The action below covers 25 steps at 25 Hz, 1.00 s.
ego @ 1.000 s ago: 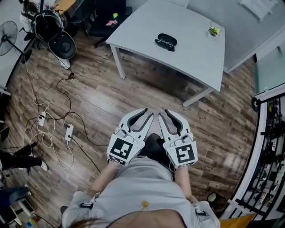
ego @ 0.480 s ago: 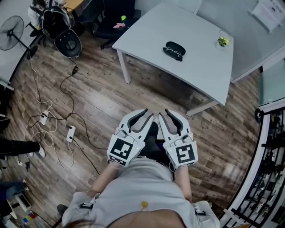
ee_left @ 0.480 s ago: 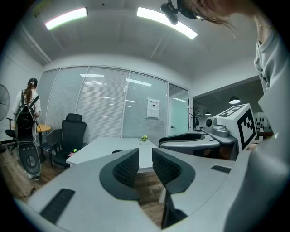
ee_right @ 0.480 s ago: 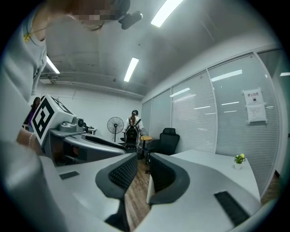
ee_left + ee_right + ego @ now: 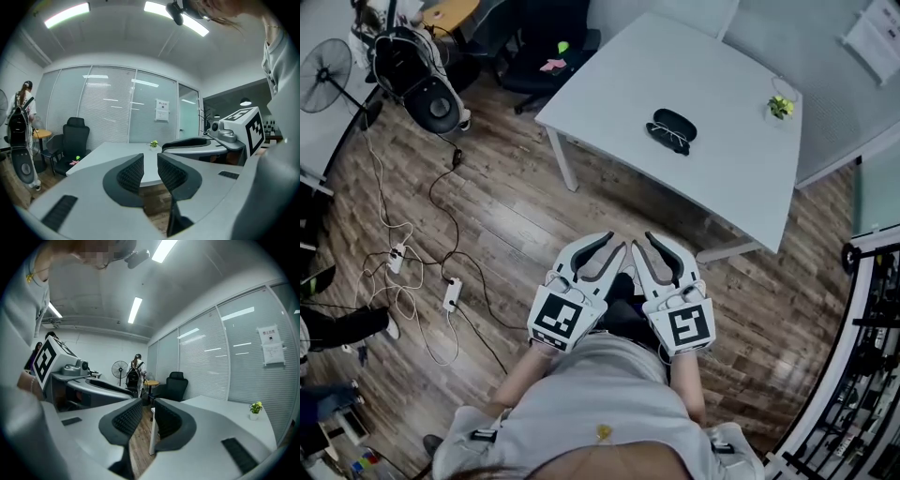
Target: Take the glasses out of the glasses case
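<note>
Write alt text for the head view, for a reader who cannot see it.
A person holds the left gripper and the right gripper side by side near the body, both empty, above a wood floor. Ahead stands a white table with a black glasses case and a small plant.

Office seen from above. A brown wood-plank floor [image 5: 516, 211] fills the frame. A white table [image 5: 609, 84] stands at upper centre, with a small potted plant [image 5: 781, 106] at its upper right corner. A black office chair [image 5: 520, 47] is at the top and a standing fan [image 5: 321, 80] at upper left. Cables and power strips [image 5: 452, 293] trail down the left. The walls are glass walls with blinds [image 5: 108, 108]. Strip lights [image 5: 65, 14] run overhead.
</note>
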Each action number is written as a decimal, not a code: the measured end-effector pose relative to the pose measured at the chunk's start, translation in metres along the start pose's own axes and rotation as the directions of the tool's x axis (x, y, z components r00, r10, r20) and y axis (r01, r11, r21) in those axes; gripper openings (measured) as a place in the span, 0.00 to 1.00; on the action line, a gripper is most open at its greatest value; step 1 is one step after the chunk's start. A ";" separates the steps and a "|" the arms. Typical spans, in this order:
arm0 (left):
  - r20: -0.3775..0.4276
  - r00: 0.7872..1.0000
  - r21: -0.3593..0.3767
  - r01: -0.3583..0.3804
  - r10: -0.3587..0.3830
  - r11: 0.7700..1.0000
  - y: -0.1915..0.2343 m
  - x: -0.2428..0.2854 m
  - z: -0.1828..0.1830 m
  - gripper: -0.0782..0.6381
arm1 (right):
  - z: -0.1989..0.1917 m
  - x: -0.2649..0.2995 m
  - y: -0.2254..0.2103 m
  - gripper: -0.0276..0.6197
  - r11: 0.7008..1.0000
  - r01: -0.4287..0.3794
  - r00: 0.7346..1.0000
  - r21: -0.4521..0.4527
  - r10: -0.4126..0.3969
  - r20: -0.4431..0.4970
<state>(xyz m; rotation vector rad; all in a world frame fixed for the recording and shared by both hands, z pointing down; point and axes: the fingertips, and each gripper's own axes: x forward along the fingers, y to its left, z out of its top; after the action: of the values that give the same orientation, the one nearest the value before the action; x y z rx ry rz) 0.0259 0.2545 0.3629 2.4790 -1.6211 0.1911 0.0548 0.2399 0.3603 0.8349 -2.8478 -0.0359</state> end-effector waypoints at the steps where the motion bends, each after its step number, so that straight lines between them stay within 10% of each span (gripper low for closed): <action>1: -0.001 1.000 -0.003 -0.003 0.003 1.000 0.004 0.006 0.002 0.24 | 0.001 0.005 -0.006 0.18 1.000 -0.004 1.000 0.001 0.004 -0.002; 25: -0.011 0.999 0.006 -0.053 0.053 0.999 0.063 0.155 0.045 0.24 | 0.017 0.091 -0.152 0.18 0.998 -0.059 0.998 -0.017 0.060 0.028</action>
<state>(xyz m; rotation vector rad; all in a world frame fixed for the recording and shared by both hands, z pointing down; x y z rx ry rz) 0.0309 0.0813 0.3552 2.4359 -1.6858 0.2156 0.0573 0.0625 0.3473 0.7520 -2.8932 -0.0634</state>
